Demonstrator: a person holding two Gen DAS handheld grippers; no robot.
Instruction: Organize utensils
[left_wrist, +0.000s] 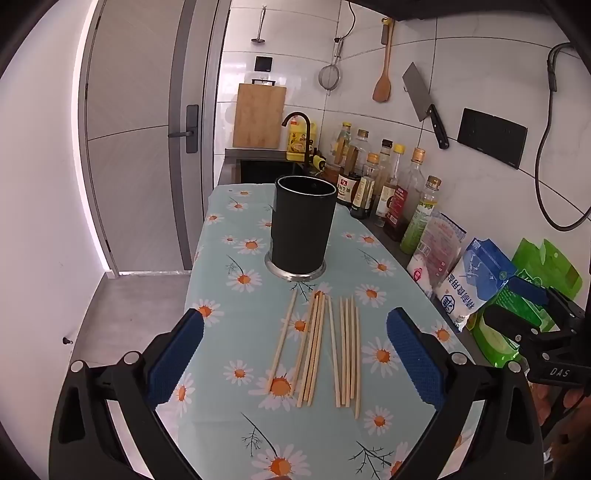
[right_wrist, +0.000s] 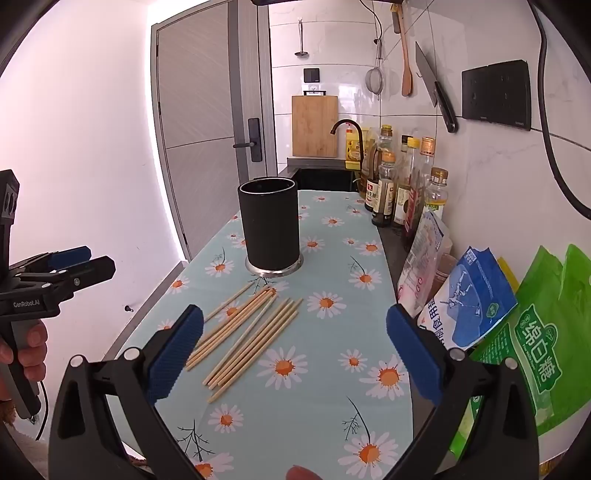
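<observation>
Both jaws spread wide and empty, the left gripper (left_wrist: 295, 354) and right gripper (right_wrist: 295, 354) hover over loose chopsticks (left_wrist: 321, 347) at lower centre; the black utensil holder (left_wrist: 301, 229) awaits a first pickup.

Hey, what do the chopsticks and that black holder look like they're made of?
Chopsticks: probably bamboo or pale wood, unfinished; tan, matte, no shine. Black holder: matte dark body, plastic or coated metal, hard to tell; its base ring looks like polished steel.
</observation>
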